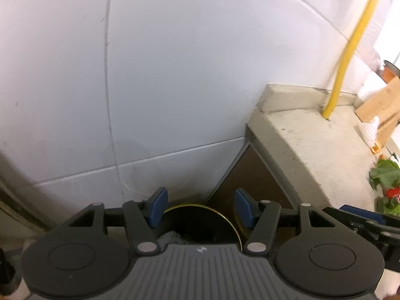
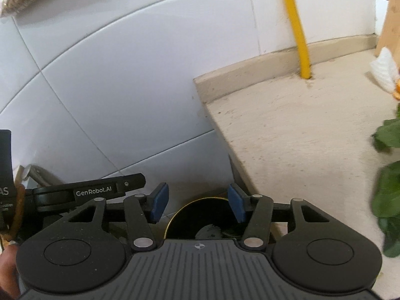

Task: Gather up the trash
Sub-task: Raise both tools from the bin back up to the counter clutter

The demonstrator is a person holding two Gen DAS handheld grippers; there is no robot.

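Trash bin (image 1: 200,221), dark with a gold rim, sits on the floor beneath both spread, empty tools: left tool (image 1: 200,208), right tool (image 2: 197,203), beside the stone surface (image 2: 300,125).

The dark bin (image 2: 197,215) sits mostly hidden behind the gripper body — leafy greens (image 2: 387,187) are cut off at the right edge.

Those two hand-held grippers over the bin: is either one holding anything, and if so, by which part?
Nothing is held. The left hand-held gripper and the right hand-held gripper both stand open and empty above the bin.
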